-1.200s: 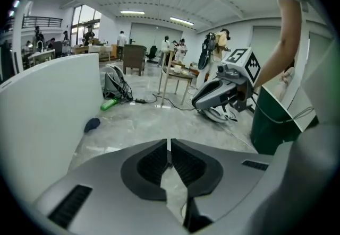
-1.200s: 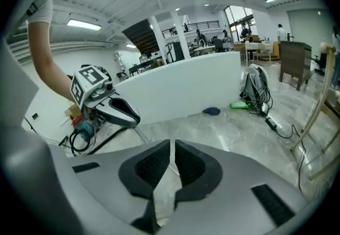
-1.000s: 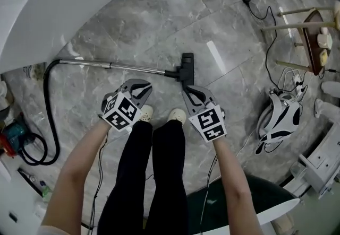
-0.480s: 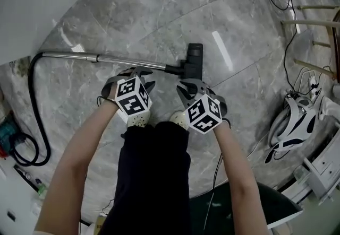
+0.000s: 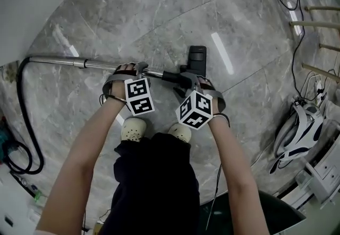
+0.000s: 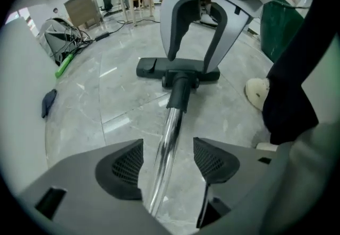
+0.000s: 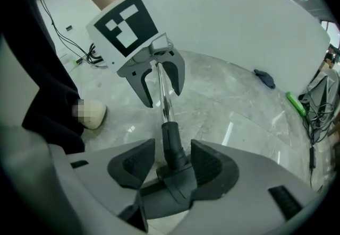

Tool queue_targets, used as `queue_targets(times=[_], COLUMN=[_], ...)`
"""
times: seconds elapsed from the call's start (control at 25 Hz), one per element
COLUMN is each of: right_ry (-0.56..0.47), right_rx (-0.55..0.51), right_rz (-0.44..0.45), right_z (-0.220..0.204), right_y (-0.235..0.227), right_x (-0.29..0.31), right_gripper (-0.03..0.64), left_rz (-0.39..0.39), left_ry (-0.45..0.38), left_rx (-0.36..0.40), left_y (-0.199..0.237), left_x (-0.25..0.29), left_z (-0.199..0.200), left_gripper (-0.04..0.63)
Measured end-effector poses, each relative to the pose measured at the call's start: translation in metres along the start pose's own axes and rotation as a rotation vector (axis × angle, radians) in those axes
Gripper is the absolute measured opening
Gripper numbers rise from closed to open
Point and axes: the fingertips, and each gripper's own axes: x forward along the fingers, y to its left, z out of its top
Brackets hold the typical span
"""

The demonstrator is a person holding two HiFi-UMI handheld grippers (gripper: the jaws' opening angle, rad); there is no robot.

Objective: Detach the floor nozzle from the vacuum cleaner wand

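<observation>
Glossy grey marble floor (image 5: 159, 16), shiny chrome wand (image 5: 64, 61) lying flat on it. Flat black plastic floor nozzle (image 5: 197, 58) is plugged onto the wand's end. Left gripper (image 6: 167, 164) straddles the tube and right gripper (image 7: 170, 162) straddles the wand's round black neck. Both sets of jaws just spread open, mesh pads not squeezing.

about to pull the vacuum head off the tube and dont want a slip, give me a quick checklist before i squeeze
1. Left gripper straddles the wand: ok, wand between its jaws.
2. Left grip closed: not ok; jaws have just been opening, pads off the wand.
3. Right gripper over the nozzle neck: ok, neck between its jaws.
4. Right grip closed: not ok; jaws have just been opening, pads not pressing.
5. Neck locked to the wand or free: cannot tell.
6. Shoes clear of the nozzle: ok.
</observation>
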Motion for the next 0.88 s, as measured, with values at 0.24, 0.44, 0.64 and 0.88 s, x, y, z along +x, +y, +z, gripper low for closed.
queue_targets(times=[0.24, 0.44, 0.64, 0.88], right_ry=[0.072, 0.192, 0.251, 0.195], right_rx=[-0.128, -0.212, -0.278, -0.297], right_rz=[-0.064, -0.109, -0.105, -0.113], right_z=[-0.011, -0.031, -0.031, -0.026], right_y=[0.007, -0.001, -0.002, -0.008], right_x=[0.043, 0.065, 0.067, 0.053], right_gripper=[0.199, 0.199, 0.199, 0.199], left_rz=[0.005, 0.051, 0.059, 0.061], left_ry=[0.053, 0.056, 0.055, 0.001], left_rx=[0.085, 0.124, 0.222, 0.235], left_y=[-0.006, 0.000, 0.002, 0.006], left_x=[0.032, 0.040, 0.033, 0.017], left_z=[-0.013, -0.014, -0.011, -0.006], left_gripper=[0.279, 0.249, 0.161, 0.160])
